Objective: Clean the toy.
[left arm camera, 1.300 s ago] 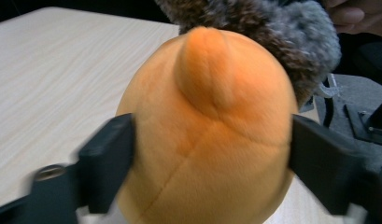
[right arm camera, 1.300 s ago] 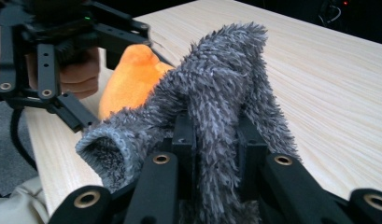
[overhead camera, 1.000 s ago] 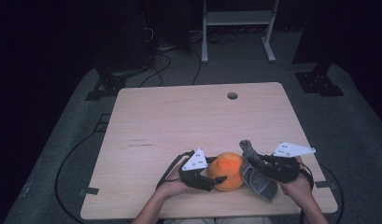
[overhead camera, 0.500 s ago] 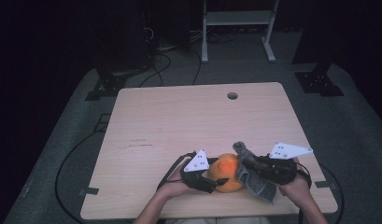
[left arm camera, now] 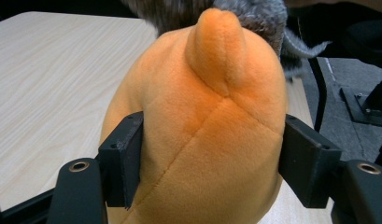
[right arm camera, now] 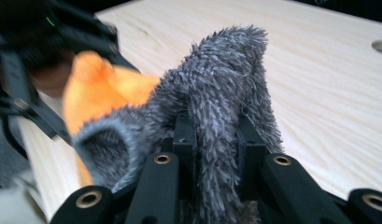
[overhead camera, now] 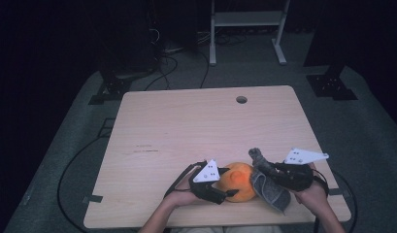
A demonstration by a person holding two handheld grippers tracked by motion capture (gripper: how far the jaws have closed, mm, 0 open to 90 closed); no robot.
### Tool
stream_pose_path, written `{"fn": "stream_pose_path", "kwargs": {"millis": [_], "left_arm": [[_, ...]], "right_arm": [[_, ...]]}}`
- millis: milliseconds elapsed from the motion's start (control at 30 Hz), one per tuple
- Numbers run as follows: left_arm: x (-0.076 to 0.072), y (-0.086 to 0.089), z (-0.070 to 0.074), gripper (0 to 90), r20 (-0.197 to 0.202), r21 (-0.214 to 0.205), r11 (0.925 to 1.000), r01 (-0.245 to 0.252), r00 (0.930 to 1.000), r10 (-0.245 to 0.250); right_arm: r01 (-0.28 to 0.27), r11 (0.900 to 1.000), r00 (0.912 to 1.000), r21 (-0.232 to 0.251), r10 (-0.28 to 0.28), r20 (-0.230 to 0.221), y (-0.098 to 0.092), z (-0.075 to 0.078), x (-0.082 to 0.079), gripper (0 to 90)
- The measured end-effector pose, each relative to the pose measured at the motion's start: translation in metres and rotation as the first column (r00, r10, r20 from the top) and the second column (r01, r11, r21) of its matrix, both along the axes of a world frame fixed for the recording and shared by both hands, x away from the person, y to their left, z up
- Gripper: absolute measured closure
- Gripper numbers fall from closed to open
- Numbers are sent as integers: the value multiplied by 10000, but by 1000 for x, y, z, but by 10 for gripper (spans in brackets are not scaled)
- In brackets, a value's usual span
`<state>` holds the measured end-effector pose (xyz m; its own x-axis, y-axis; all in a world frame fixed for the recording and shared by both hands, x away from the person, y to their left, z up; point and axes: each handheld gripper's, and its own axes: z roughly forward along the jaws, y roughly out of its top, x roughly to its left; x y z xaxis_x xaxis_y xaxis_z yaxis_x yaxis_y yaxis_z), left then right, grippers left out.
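An orange plush toy (overhead camera: 240,183) lies near the table's front edge, and my left gripper (overhead camera: 229,183) is shut on it. In the left gripper view both pads dent the sides of the orange plush toy (left arm camera: 202,140), whose pointed tip stands up between them. A grey furry piece (overhead camera: 271,187) hangs against the toy's right side, with one end sticking up. My right gripper (overhead camera: 263,171) is shut on it. In the right gripper view a strand of grey fur (right arm camera: 216,93) is pinched between that gripper's (right arm camera: 214,135) jaws, with the orange toy (right arm camera: 95,84) just behind.
The light wooden table (overhead camera: 186,126) has a round cable hole (overhead camera: 241,99) near its far edge. A person's hands hold both grippers at the front edge. Cables trail off the table's left side, and a white stand (overhead camera: 244,29) rises on the dark floor beyond.
The upright end of the grey fur has wavered slightly left and back. Both hands and the orange toy stay where they were.
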<state>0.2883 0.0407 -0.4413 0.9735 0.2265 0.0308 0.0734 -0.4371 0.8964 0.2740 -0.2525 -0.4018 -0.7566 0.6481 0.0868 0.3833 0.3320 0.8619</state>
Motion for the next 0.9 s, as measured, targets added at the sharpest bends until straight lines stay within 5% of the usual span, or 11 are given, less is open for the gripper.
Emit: {"fn": "stream_pose_path", "kwargs": {"millis": [133, 233, 333, 567, 700, 767, 900], "left_arm": [[-1, 0, 0, 303, 56, 29, 10000, 67, 10000, -68], [-3, 0, 0, 302, 185, 220, 9996, 171, 9997, -175], [-2, 0, 0, 302, 199, 196, 9997, 134, 9997, -138], [-1, 0, 1, 293, 143, 230, 9996, 161, 9998, -165], [-1, 1, 0, 292, 112, 170, 9998, 127, 9999, -129], [-1, 3, 1, 292, 182, 301, 9995, 68, 9998, -73], [0, 5, 3, 291, 161, 364, 9993, -83, 9998, 78]], "right_arm": [[-803, 9962, 9959, 343, 787, 450, 16, 16, -9, 737], [-1341, 9904, 9888, -329, 1359, 620, 36, 16, -13, 732], [-1251, 9917, 9903, -307, 1267, 572, 30, 10, -8, 732], [-89, 9998, 9995, -179, 84, -290, -3, -2, 2, 735], [-870, 9962, 9957, 69, 867, 341, 16, 15, -5, 735], [-979, 9939, 9938, -513, 1003, 483, 30, 12, -6, 734], [-433, 9976, 9986, -547, 450, 288, 16, 2, 1, 732]]}}
